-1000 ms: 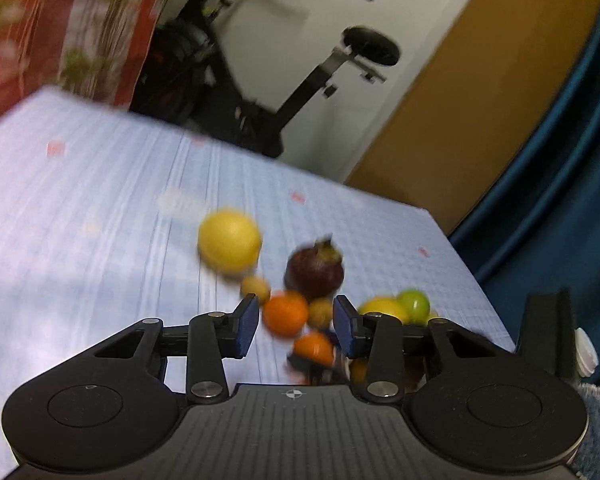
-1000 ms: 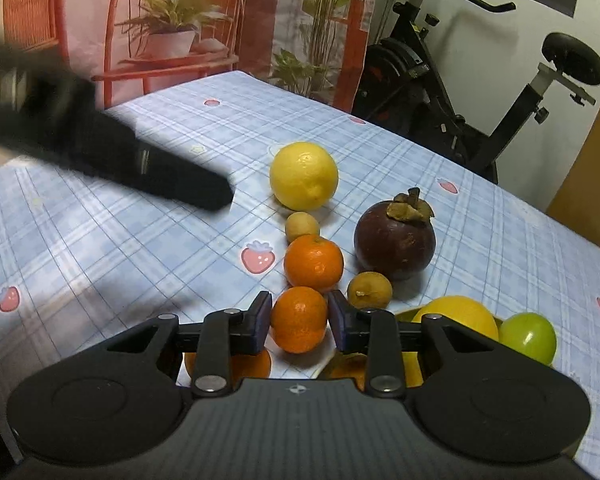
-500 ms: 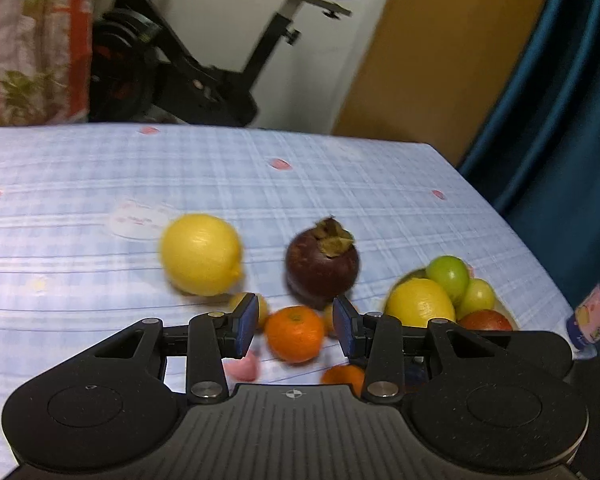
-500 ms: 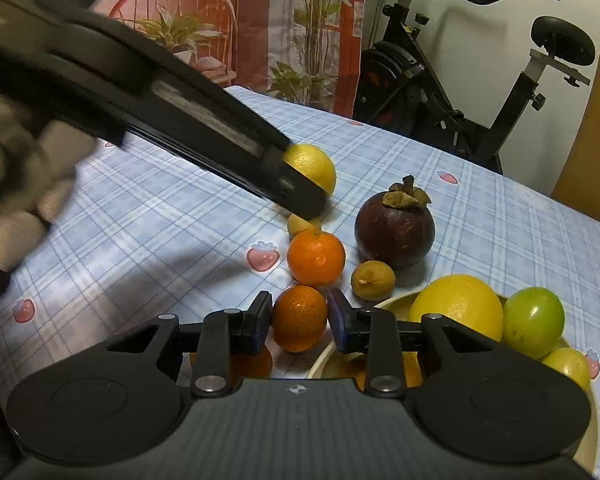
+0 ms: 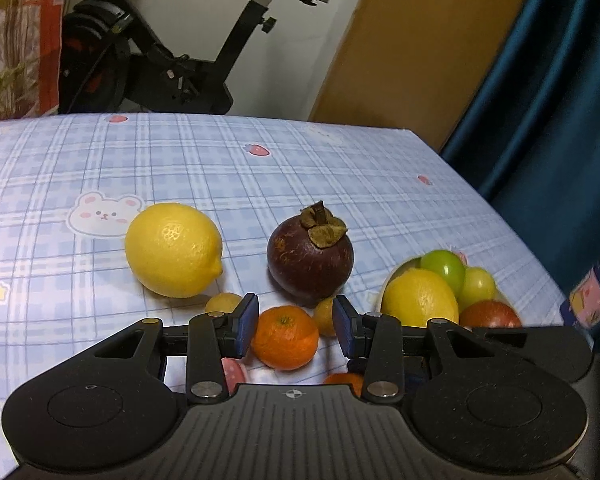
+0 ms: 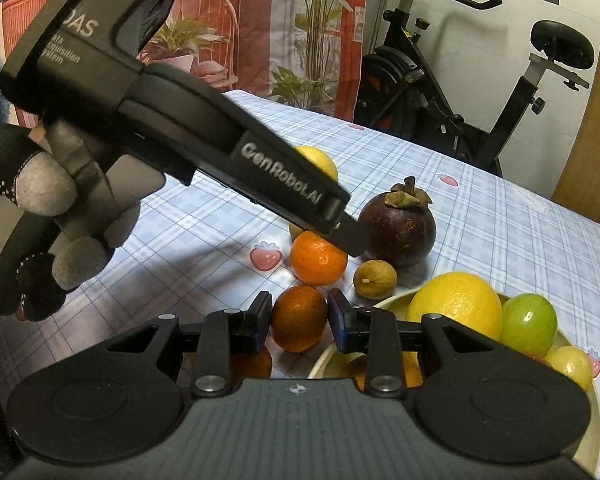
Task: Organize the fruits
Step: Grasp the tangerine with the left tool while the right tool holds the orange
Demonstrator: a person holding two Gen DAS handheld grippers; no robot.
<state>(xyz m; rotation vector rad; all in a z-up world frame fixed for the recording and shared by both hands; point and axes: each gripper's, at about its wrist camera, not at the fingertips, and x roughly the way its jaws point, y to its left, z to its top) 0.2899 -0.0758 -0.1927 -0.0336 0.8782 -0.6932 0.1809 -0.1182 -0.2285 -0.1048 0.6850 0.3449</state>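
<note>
Fruits scattered on desk [image 5: 340, 168] with blue plaid cloth. Left gripper [image 5: 295, 326] with jaws apart, straddling far orange [image 5: 285, 337], pads [image 5: 247, 322] not touching it as far as can be told. Right gripper [image 6: 299, 322] also apart, flanking near orange [image 6: 299, 318] with a slim gap each side; contact unclear. In right wrist view, left gripper [image 6: 346, 236] slanting in from upper left, gloved hand [image 6: 48, 216] on its handle, tip just over far orange [image 6: 318, 259].

Lemon [image 5: 173, 250] on cloth at left, beside bear print [image 5: 104, 213]. Mangosteen [image 5: 310, 258] upright, stem up, right of lemon, well apart from it. Two small yellow-brown fruits: one [image 5: 224, 303] just below lemon, other [image 5: 324, 316] below mangosteen, partly hidden behind right pad. Same second one [image 6: 375, 279] clear in right wrist view, between far orange and bowl [image 6: 384, 302].

Bowl at right holding big yellow citrus [image 6: 456, 305], green fruit [image 6: 530, 323], pale yellow-green one [image 6: 571, 366]; red one [image 5: 489, 314] seen only in left wrist view. More orange fruit low behind right gripper, mostly hidden. Carton [image 5: 598, 294] at right desk edge. Exercise bike [image 5: 160, 52] and blue curtain [image 5: 560, 100] behind.
</note>
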